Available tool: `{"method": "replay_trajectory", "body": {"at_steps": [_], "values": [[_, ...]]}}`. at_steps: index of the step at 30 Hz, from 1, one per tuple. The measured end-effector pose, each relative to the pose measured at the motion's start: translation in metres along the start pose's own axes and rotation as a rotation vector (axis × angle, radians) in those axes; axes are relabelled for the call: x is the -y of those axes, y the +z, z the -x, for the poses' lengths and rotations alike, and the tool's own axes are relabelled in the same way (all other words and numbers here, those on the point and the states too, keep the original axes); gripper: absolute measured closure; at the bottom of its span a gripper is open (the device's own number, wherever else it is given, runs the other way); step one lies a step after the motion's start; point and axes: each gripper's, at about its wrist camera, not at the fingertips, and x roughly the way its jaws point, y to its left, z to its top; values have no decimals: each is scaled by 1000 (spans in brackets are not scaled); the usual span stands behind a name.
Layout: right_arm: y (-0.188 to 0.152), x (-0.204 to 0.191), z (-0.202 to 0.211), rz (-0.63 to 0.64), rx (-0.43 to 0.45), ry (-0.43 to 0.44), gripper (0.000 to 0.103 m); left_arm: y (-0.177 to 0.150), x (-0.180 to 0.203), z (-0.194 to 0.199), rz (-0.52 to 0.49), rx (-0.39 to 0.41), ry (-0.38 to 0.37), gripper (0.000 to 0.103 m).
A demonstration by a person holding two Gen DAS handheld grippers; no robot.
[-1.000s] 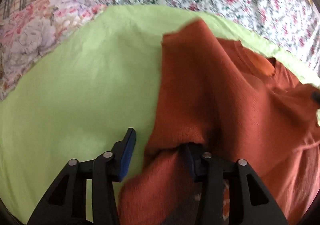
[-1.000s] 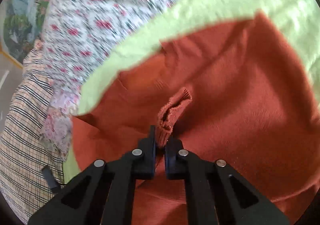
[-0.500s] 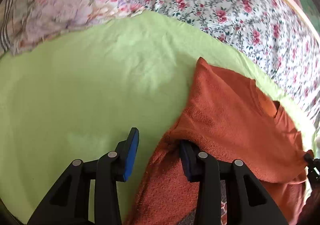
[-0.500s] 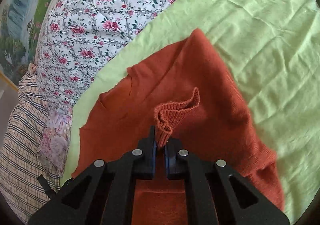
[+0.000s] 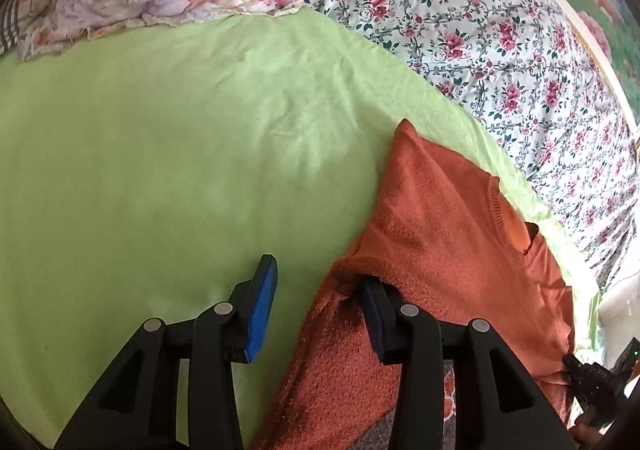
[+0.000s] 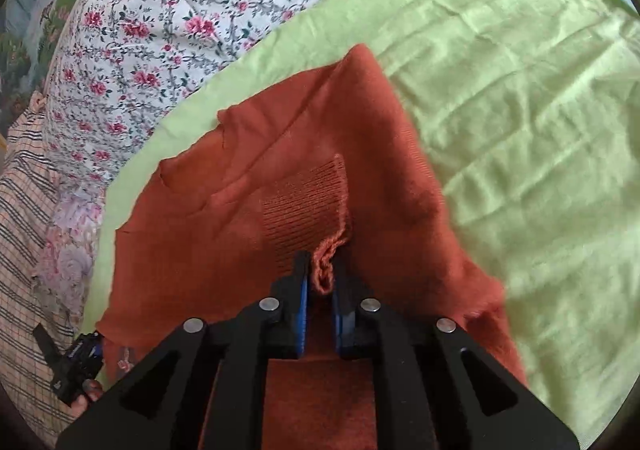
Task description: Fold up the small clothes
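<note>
Moved: cuff (image 6: 308, 206) laid flatter on sweater (image 5: 440, 234)
Right gripper (image 6: 320, 282): fingers now slightly apart, cuff edge between
Left gripper (image 5: 320, 314): fingers apart, sweater at 2 o'clock

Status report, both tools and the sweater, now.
Left tool open, its right finger tucked under a sweater fold. Right tool slightly parted around the ribbed cuff. Rust-orange knit sweater partly folded on the green sheet. Nothing in the way.

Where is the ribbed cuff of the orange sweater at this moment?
In the right wrist view, the ribbed cuff lies centre frame on the orange sweater, just ahead of the right tongs, whose jaws stand slightly apart around its bunched edge.
</note>
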Motion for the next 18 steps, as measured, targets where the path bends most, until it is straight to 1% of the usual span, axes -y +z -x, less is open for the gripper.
{"method": "replay_trajectory", "body": {"at_steps": [2, 3, 4, 6, 7, 8, 10, 11, 12, 14, 16, 18], "values": [[0, 1, 11, 3, 30, -64, 91, -2, -1, 1, 10, -1, 0, 60], [0, -1, 17, 6, 50, -82, 91, -2, -2, 1, 11, -1, 2, 60], [0, -3, 23, 14, 67, -78, 91, -2, -1, 1, 11, -1, 6, 60], [-1, -12, 25, 53, 69, -18, 89, -3, 0, 1, 4, -4, 16, 60], [-1, -15, 21, 71, 43, 15, 83, -2, 0, 0, 0, -11, 19, 60], [-2, -18, 14, 88, 6, 25, 76, -1, 0, 0, -2, -20, 19, 60], [-5, -14, 3, 102, -40, -26, 76, -1, 1, 4, -18, -48, 23, 60], [-5, -10, 4, 88, -42, -20, 76, -3, 1, 10, -31, -54, 28, 60], [-5, -6, 9, 69, -37, -13, 76, -5, 1, 17, -43, -48, 35, 60], [-6, -1, 26, 68, -17, -63, 76, -11, -2, 35, -75, -48, 42, 57], [-8, 2, 47, 64, 3, -28, 74, -22, -9, 55, -91, -71, 12, 56], [-14, 3, 73, 78, 19, 15, 66, -33, -17, 73, -103, -89, -5, 52]]}}
